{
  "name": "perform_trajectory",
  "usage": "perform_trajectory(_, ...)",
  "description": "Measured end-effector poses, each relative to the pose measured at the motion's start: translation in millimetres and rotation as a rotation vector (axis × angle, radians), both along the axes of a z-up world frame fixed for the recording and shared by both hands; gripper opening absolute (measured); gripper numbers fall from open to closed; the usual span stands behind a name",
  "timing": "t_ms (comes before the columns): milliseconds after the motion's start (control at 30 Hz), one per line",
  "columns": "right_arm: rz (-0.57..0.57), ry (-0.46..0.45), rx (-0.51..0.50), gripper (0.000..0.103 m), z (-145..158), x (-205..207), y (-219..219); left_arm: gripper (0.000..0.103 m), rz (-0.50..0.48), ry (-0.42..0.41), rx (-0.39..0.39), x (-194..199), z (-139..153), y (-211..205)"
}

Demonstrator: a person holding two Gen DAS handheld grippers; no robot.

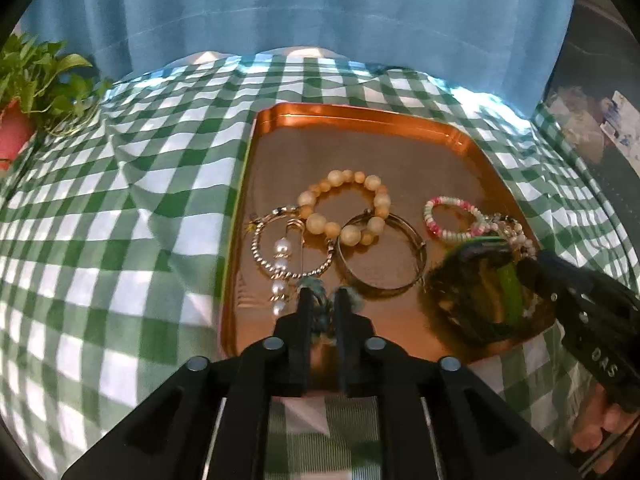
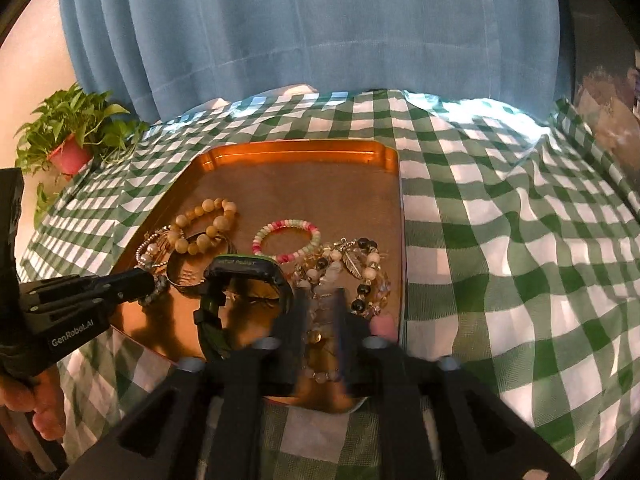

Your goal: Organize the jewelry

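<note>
A copper tray [image 1: 360,114] [image 2: 296,148] on a green checked cloth holds the jewelry. On it lie a cream bead bracelet [image 1: 316,222] [image 2: 220,222], a twisted silver hoop with pearls [image 1: 260,256], a metal bangle [image 1: 380,289] and a pink, white and green bead bracelet [image 1: 440,235] [image 2: 316,237]. A black-and-green watch [image 1: 512,288] [image 2: 244,266] stands at the tray's near side. My left gripper [image 1: 325,294] [image 2: 146,280] is slightly open, with a blue-grey bead bracelet [image 1: 316,283] [image 2: 160,285] between its fingers. My right gripper [image 2: 323,300] [image 1: 528,268] is open over a mixed bracelet with a feather charm [image 2: 368,272], a strand of it between the fingers.
A potted plant in a pink pot [image 1: 16,136] [image 2: 72,156] stands at the far left of the table. A blue curtain [image 1: 320,20] hangs behind the table. A hand [image 2: 44,408] holds the left gripper. Checked cloth lies on both sides of the tray.
</note>
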State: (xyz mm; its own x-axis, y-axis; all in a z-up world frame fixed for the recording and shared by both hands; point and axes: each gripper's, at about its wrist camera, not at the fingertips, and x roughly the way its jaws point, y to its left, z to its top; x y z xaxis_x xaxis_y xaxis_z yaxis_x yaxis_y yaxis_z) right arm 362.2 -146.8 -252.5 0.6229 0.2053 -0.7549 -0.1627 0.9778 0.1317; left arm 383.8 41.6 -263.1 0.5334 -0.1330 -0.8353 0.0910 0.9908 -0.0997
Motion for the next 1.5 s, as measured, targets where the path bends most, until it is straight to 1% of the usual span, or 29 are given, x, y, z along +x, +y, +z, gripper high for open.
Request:
perform_trajectory(33,-0.003,-0.004,-0.002,0.045,1.6,-0.8,-0.3,0.02,-0.01,-0.011,-0.005,-5.2,6.5,-0.4)
perform_trajectory(100,0.005,-0.027,0.007,0.047,11.6,-9.1,-0.8,0.03,-0.015,-0.057,-0.013,-21.6,23.1,-0.7)
perform_trajectory(167,0.001,-0.042,0.004,0.047,22.4,-18.3,-0.3,0.049,-0.002,-0.08,-0.002,-37.4,36.6,-0.9)
perform_trajectory(200,-0.004,-0.046,0.005,0.047,26.2,-21.3,-0.7,0.051,0.006,-0.09,0.003,-46.6,44.5,-0.3)
perform_trajectory(300,-0.029,-0.058,0.038,0.047,45.6,-42.6,-4.3,0.052,0.013,-0.107,-0.004,-72.6,68.1,3.3)
perform_trajectory(333,-0.034,-0.061,0.042,0.047,51.4,-49.2,-4.2,0.052,0.009,-0.114,-0.013,-86.5,79.8,4.5)
perform_trajectory(533,-0.056,-0.085,0.058,0.047,99.8,-116.4,5.9,0.053,0.016,-0.184,-0.03,-160.1,146.4,9.8)
perform_trajectory(600,-0.063,-0.102,0.065,0.047,116.3,-139.7,8.8,0.057,0.02,-0.218,-0.044,-189.5,173.3,10.5)
perform_trajectory(667,-0.061,-0.124,0.054,0.048,133.3,-164.5,13.6,0.068,0.024,-0.253,-0.04,-216.4,196.5,8.8)
perform_trajectory(767,-0.049,-0.145,0.04,0.051,155.1,-200.4,21.6,0.075,0.018,-0.31,-0.02,-259.7,229.2,0.5)
perform_trajectory(867,-0.04,-0.155,0.04,0.054,172.9,-234.7,25.3,0.08,0.006,-0.354,-0.033,-299.3,252.0,-8.5)
perform_trajectory(933,-0.025,-0.175,0.055,0.056,185.4,-262.7,27.5,0.081,-0.015,-0.349,-0.032,-322.1,261.2,-18.6)
perform_trajectory(1000,-0.011,-0.204,0.054,0.061,196.5,-287.9,29.4,0.082,-0.02,-0.341,-0.005,-337.8,264.7,-24.8)
perform_trajectory(1033,-0.013,-0.214,0.052,0.062,199.5,-295.8,29.1,0.082,-0.011,-0.334,0.027,-346.9,266.4,-28.9)
perform_trajectory(1067,-0.017,-0.226,0.055,0.065,205.3,-308.2,27.7,0.082,0.004,-0.332,0.039,-354.3,267.3,-29.4)
perform_trajectory(1133,-0.02,-0.23,0.073,0.069,213.8,-325.2,24.8,0.082,0.03,-0.307,0.051,-364.1,265.7,-32.0)
perform_trajectory(1167,-0.027,-0.227,0.092,0.072,218.5,-334.2,21.6,0.083,0.033,-0.304,0.039,-368.9,266.1,-32.3)
perform_trajectory(1233,-0.027,-0.216,0.071,0.072,223.2,-343.0,21.5,0.084,0.034,-0.296,0.045,-376.5,266.8,-35.5)
perform_trajectory(1333,-0.024,-0.218,0.029,0.072,228.0,-353.8,24.3,0.085,0.039,-0.294,0.087,-386.4,267.6,-40.2)
perform_trajectory(1500,-0.017,-0.199,0.058,0.072,228.3,-361.3,23.0,0.09,0.051,-0.293,0.1,-395.7,268.3,-42.1)
